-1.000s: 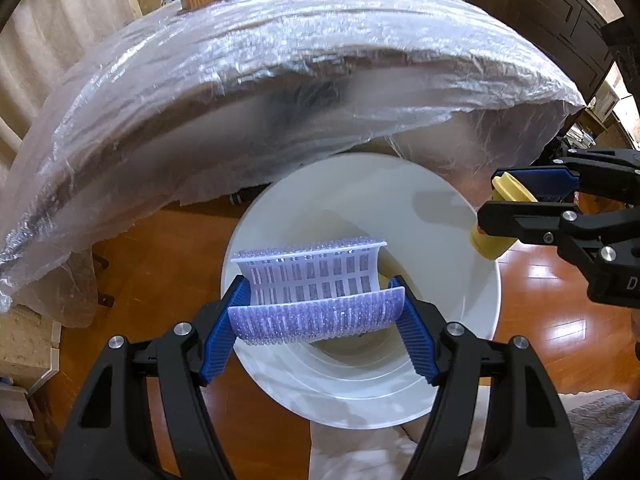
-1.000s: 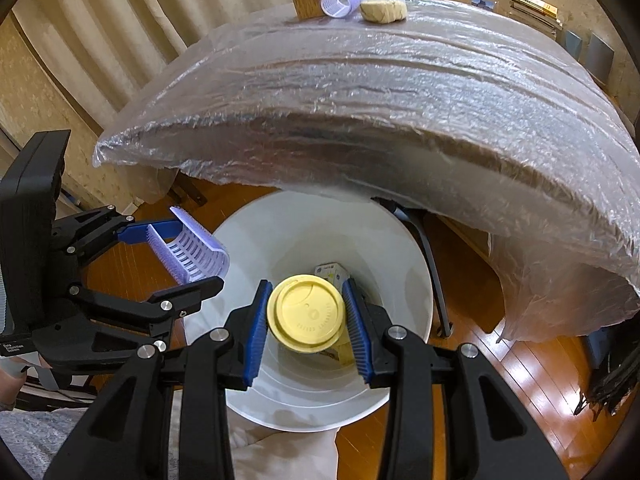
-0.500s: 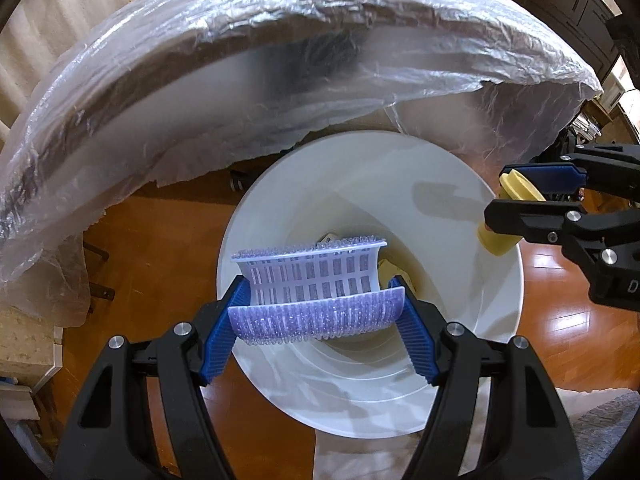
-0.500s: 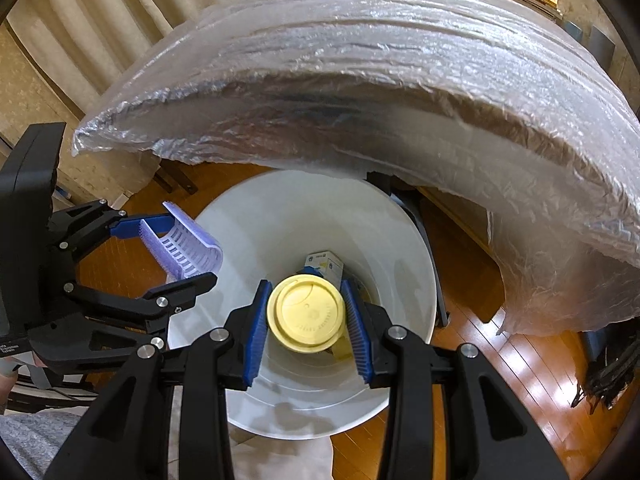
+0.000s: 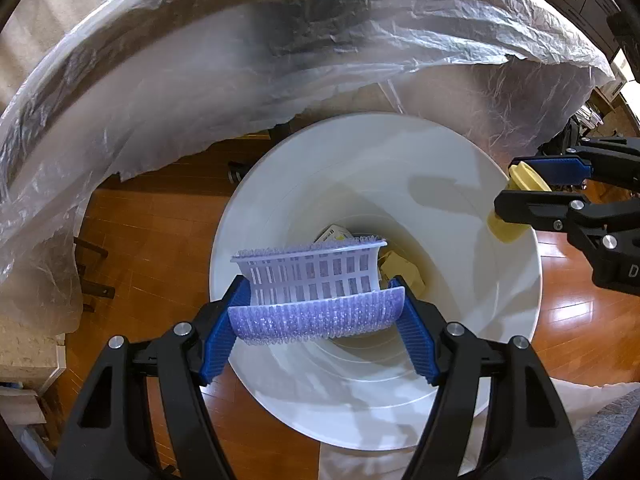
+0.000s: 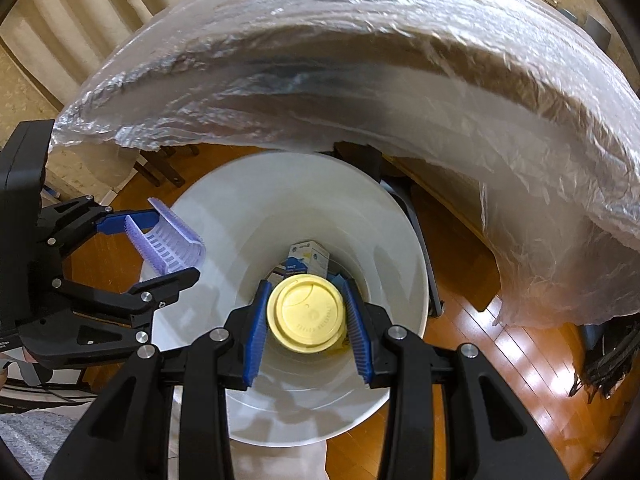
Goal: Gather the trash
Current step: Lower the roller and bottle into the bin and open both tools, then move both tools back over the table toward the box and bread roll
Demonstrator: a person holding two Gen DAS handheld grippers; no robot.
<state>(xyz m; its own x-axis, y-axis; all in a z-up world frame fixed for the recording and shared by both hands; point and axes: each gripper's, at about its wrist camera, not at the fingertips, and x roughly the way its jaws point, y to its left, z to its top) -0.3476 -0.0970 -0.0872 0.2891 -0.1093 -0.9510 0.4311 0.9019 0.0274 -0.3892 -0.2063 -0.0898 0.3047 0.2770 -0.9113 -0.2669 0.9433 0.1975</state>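
Left gripper [image 5: 318,314] clamps purple hair roller [image 5: 316,292]; right gripper [image 6: 307,314] clamps yellow lidded cup [image 6: 306,312]. Both above white bin [image 5: 516,300] mouth; release centred, clear of rim.

A curved lilac plastic mesh piece [image 5: 316,292], slotted and fringed with fine bristles, is held crosswise at lower centre of the left view, above the open white bin [image 5: 516,300]. A yellow lidded cup [image 6: 306,312] is seen lid-on at lower centre of the right view, over a small carton [image 6: 308,258] in the bin's bottom.
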